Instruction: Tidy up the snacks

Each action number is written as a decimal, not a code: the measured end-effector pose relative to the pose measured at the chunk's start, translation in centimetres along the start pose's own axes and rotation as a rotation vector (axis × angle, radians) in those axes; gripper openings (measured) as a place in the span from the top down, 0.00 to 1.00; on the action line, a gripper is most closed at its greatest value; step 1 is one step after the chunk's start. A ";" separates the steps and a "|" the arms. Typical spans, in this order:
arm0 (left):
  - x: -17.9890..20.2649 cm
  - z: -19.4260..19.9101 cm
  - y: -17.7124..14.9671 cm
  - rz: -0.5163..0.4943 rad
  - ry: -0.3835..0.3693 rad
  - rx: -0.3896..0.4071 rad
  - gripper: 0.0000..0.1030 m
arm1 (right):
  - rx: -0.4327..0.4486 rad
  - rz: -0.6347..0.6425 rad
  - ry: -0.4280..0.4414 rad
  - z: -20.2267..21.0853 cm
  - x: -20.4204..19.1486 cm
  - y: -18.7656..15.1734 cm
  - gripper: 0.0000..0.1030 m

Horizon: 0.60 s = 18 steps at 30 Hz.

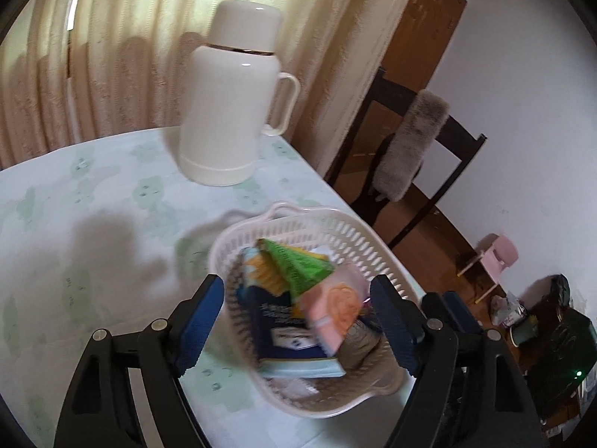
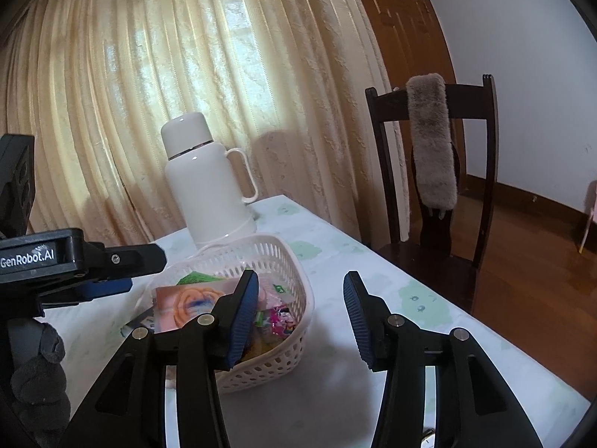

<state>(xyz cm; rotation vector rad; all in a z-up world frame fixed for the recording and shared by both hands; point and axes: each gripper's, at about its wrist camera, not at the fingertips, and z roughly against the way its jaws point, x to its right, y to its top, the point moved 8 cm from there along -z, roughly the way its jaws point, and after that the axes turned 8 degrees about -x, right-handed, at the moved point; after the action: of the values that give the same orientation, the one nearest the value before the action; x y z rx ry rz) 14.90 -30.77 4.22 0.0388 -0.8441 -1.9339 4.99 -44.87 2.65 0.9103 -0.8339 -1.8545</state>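
1. "GenRobot.AI" is read in white letters on a black label plate on the side of the left gripper (image 2: 108, 287), seen in the right wrist view to the left of the basket (image 2: 287, 261).
2. White print is carried on the dark blue packet (image 1: 287, 332) lying inside the basket (image 1: 358, 231), but it is too blurred to be read.
3. A small white mark is seen on a green tag (image 2: 280, 288) among the wrappers in the basket; it cannot be made out.
4. A cartoon figure is shown on a pink wrapper (image 2: 284, 321) near the basket's right wall; no lettering is legible there.
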 end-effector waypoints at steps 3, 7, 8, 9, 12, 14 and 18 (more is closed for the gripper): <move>-0.6 0.6 -0.3 -0.001 0.057 0.020 0.25 | 0.011 0.000 -0.007 0.2 0.0 0.1 0.43; -1.0 1.7 -1.0 -0.031 0.151 0.059 0.24 | 0.017 0.003 -0.012 0.2 0.1 0.2 0.42; -1.2 1.8 -1.1 -0.034 0.168 0.064 0.23 | 0.017 0.004 -0.012 0.2 0.0 0.2 0.42; -1.3 2.1 -1.4 -0.040 0.192 0.075 0.21 | 0.018 0.007 -0.012 0.2 0.0 0.2 0.42; -1.9 2.7 -2.1 -0.056 0.271 0.097 0.10 | 0.021 0.018 -0.002 0.2 -0.3 0.1 0.40; -2.4 3.0 -2.7 -0.072 0.327 0.106 0.10 | 0.021 0.026 0.009 0.2 -0.6 0.1 0.35; -3.3 3.4 -3.7 -0.090 0.412 0.104 0.08 | 0.043 0.044 0.054 0.8 -1.4 0.1 0.27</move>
<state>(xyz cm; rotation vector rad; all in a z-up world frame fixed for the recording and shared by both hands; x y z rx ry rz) 12.47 -25.27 3.60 0.5274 -0.6713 -1.8716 4.86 -43.52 3.47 0.9572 -0.8569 -1.7732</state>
